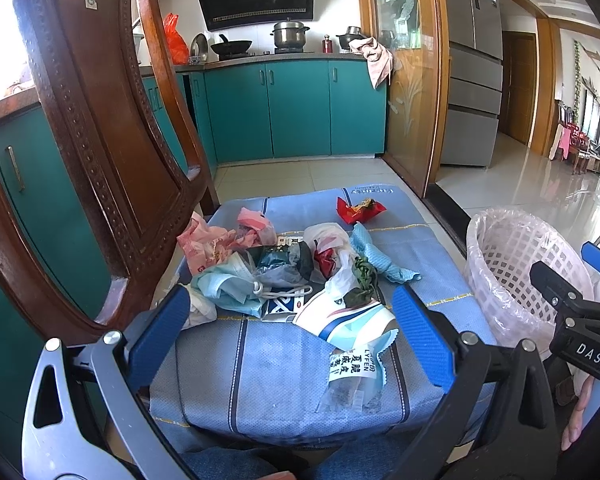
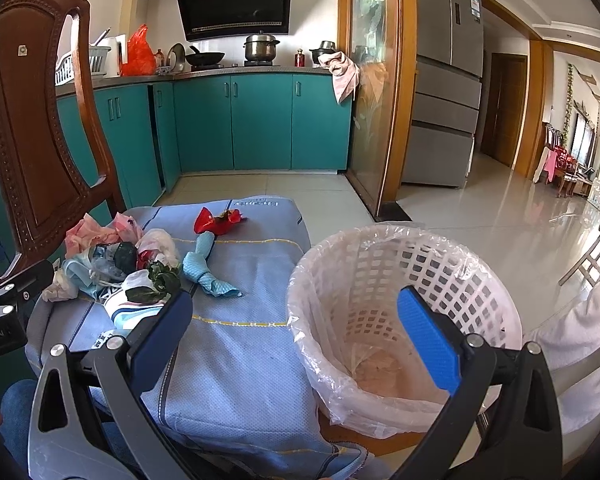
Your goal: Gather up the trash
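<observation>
A heap of trash (image 1: 284,272) lies on a blue cushion (image 1: 260,368): pink bags, a blue face mask, a white and blue wrapper (image 1: 351,320), wilted leaves, a blue rag (image 1: 375,256) and a red wrapper (image 1: 357,209). My left gripper (image 1: 292,332) is open and empty, just in front of the heap. My right gripper (image 2: 296,340) is open and empty, its right finger over the white lined bin (image 2: 403,320), its left finger over the cushion (image 2: 236,344). The heap (image 2: 120,268) is to its left. The bin (image 1: 515,272) also shows at the right of the left wrist view.
A carved wooden chair back (image 1: 100,140) rises at the cushion's left edge. Teal kitchen cabinets (image 1: 296,108) and a stove stand behind. A glass sliding door (image 1: 407,80) and a fridge (image 1: 471,64) are at the right, with tiled floor (image 2: 499,216) beyond.
</observation>
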### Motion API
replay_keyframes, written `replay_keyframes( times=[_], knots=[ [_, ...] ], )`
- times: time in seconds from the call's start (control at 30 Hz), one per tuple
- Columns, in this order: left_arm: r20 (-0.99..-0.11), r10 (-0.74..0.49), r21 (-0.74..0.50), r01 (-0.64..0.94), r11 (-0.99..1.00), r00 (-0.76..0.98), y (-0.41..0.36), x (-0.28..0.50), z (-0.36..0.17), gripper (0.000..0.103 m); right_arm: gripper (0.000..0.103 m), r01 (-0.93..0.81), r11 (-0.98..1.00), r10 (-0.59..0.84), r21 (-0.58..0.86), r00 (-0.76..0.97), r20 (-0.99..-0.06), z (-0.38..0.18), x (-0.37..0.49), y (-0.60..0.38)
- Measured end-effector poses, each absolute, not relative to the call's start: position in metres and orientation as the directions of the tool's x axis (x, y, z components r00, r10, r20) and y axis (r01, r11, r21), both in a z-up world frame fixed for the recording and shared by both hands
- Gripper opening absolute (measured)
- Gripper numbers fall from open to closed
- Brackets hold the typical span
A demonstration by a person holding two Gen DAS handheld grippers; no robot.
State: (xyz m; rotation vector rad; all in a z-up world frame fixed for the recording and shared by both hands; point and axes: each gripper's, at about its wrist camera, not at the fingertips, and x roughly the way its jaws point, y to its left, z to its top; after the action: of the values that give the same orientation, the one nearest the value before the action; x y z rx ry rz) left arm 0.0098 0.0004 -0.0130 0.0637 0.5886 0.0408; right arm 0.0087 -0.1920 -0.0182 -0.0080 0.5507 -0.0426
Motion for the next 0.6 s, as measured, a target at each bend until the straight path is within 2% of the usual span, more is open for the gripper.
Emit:
replay_keyframes(
  times=[0.47, 0.6],
  knots=[
    [-0.563, 0.051, 0.072, -0.012, 0.997, 0.825, 0.000, 0.013, -0.018, 0.101, 0.100, 0.048, 0.999, -0.053, -0.024, 0.847, -0.529, -0.018, 0.009, -0.196],
    [-0.552, 0.088, 0.082, -0.051, 0.995, 0.829, 0.015, 0.011, -0.018, 0.101, 0.100, 0.038, 0.998, -0.059, -0.048, 0.831, -0.553, -0.022, 0.013, -0.190]
  ],
)
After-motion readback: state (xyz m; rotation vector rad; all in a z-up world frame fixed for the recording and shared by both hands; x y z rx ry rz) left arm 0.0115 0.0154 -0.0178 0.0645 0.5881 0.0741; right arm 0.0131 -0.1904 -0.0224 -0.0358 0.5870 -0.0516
